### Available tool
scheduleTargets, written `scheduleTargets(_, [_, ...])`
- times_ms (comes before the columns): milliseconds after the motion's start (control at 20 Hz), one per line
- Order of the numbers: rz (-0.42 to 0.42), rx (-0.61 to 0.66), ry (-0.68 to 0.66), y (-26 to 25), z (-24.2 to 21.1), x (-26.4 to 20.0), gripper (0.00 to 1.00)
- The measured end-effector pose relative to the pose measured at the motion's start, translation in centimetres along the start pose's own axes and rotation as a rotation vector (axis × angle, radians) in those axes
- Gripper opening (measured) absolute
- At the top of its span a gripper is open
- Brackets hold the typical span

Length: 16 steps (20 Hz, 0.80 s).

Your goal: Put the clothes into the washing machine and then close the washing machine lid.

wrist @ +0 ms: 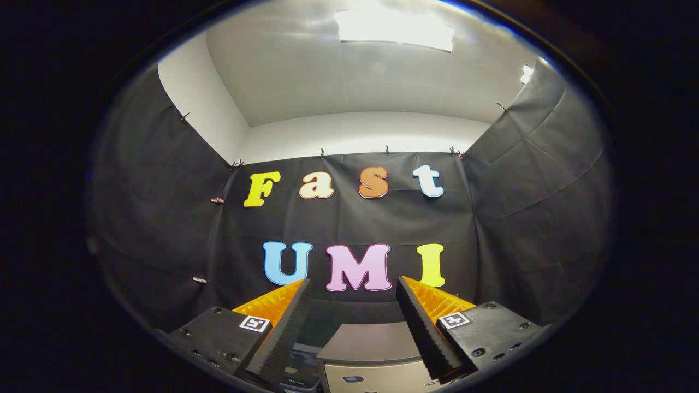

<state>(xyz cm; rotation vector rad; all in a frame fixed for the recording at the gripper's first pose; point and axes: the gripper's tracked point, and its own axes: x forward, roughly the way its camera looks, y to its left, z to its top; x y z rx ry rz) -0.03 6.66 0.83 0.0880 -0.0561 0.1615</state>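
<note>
My gripper (354, 288) is held high and level, its two orange-backed fingers (284, 316) spread apart with nothing between them. Below and between the fingers sits the grey top of the washing machine (371, 344), with its pale front panel just under it. I cannot tell how its lid stands from here. A dark flat object (299, 365) lies beside the machine, under the left finger; what it is stays unclear.
Black cloth walls (164, 218) close in the booth on three sides beyond the fingers. Above them are a white wall and ceiling with a bright light panel (394, 28).
</note>
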Motion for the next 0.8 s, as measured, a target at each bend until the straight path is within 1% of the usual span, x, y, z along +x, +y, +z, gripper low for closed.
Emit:
scheduleTargets(100, [-0.012,-0.001,-0.003,-0.22,0.22,0.02,0.96])
scheduleTargets(500, [-0.014,0.003,0.004,-0.39,0.42,0.22,0.96])
scheduleTargets(800, [-0.031,0.001,0.031,-0.81,-0.24,0.63,0.96])
